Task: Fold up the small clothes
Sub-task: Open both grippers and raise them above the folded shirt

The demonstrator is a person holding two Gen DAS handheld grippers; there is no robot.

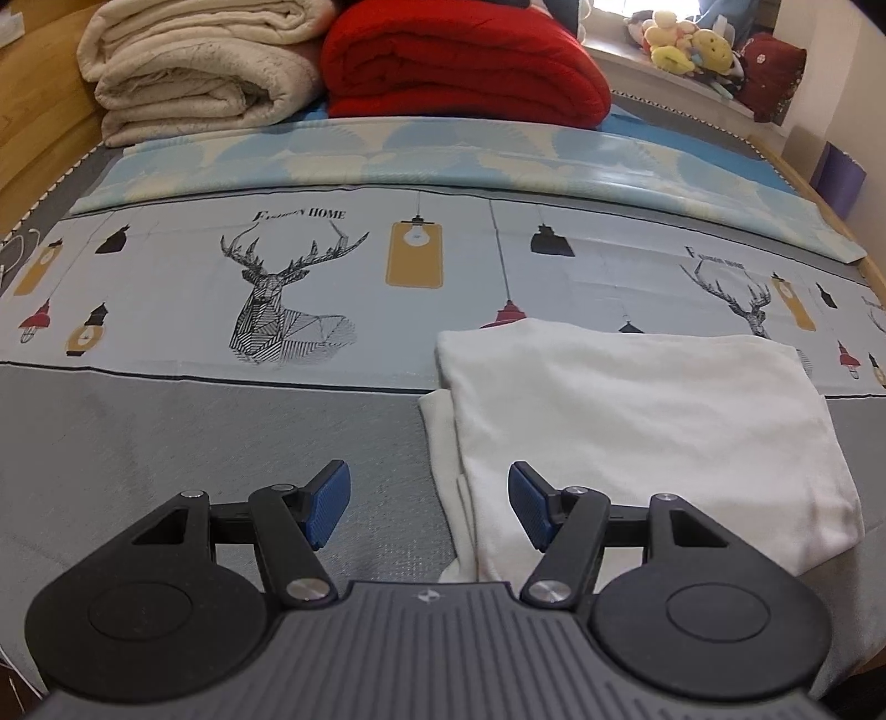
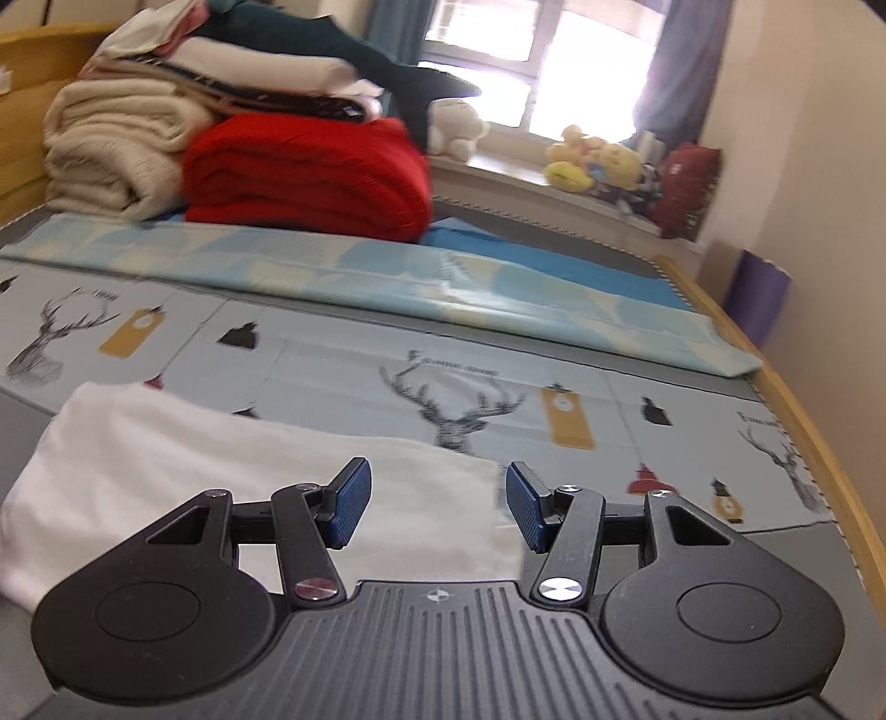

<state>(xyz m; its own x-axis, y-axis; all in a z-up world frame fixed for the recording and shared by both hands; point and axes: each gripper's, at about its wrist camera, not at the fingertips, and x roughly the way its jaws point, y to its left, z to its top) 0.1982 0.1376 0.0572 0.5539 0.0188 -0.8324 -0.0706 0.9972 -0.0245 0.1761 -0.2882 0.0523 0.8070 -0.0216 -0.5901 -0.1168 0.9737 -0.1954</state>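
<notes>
In the left wrist view, the left gripper (image 1: 429,507) fills the bottom of the frame with its jaws apart and nothing between the blue pads (image 1: 330,501); below the gap lies the left edge of a folded white garment (image 1: 637,437), which spreads across the lower right of the frame on the bed. In the right wrist view, the right gripper (image 2: 437,507) also has its jaws parted and empty, hanging above the right end of the same garment, which lies in the lower left of that frame. The cloth rests partly on a grey mat (image 1: 194,443) and partly on a pale sheet (image 1: 332,277) printed with deer heads and lamps. Beyond the sheet, a light blue patterned cover (image 1: 443,160) runs across the bed. Further back, in the upper left, a cream blanket (image 1: 194,66) sits beside a folded red blanket (image 1: 465,66). Plush toys (image 1: 686,41) sit on the windowsill in the upper right.
</notes>
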